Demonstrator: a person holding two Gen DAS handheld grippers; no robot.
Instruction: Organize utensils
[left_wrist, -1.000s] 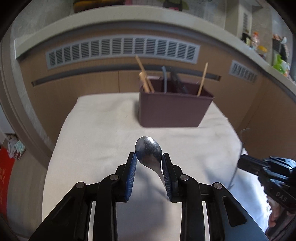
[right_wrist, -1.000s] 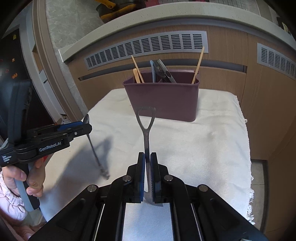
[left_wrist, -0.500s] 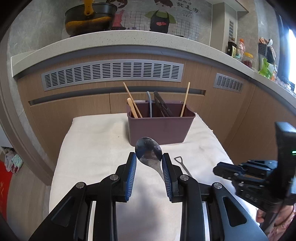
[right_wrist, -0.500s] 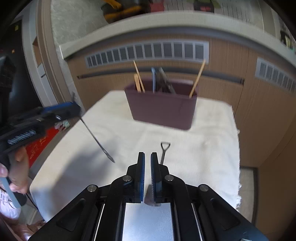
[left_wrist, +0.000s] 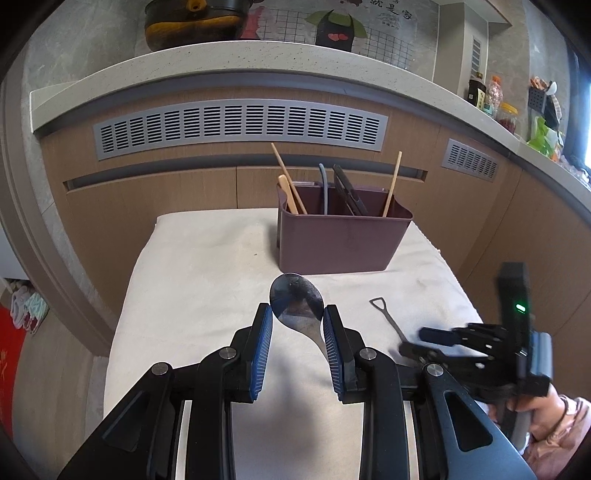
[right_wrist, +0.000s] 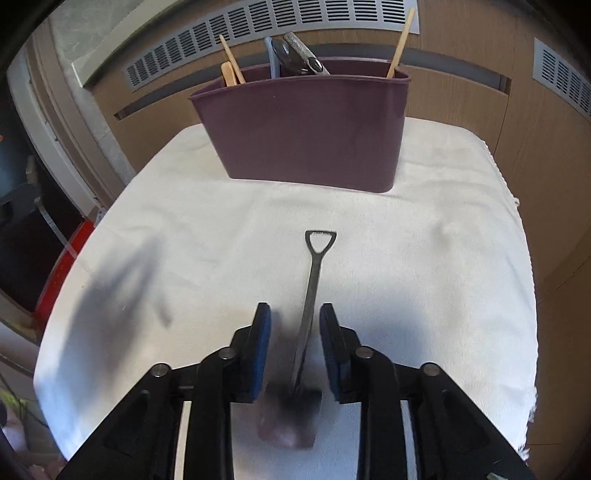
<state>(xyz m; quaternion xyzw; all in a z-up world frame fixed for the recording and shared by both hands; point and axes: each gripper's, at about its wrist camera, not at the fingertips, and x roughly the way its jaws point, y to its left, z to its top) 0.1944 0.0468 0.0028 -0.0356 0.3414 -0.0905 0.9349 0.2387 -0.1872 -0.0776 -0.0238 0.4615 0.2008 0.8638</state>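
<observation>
From the left wrist, the left gripper clasps a metal spoon by its bowl, above the white cloth on the bench. A maroon holder with chopsticks stands further back.

From the right wrist, the right gripper is opening; a shovel-shaped utensil lies on the cloth between its jaws, untouched by the pads

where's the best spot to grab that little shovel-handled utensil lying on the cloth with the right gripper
Take the shovel-handled utensil by its straight thin shaft, about midway, coming down from above with the right gripper straddling it crosswise. It lies flat on the white cloth, triangular loop end pointing toward the maroon caddy, so only its narrow sides offer the pads purchase. The jaws are opening with the shaft between them, untouched.
</observation>
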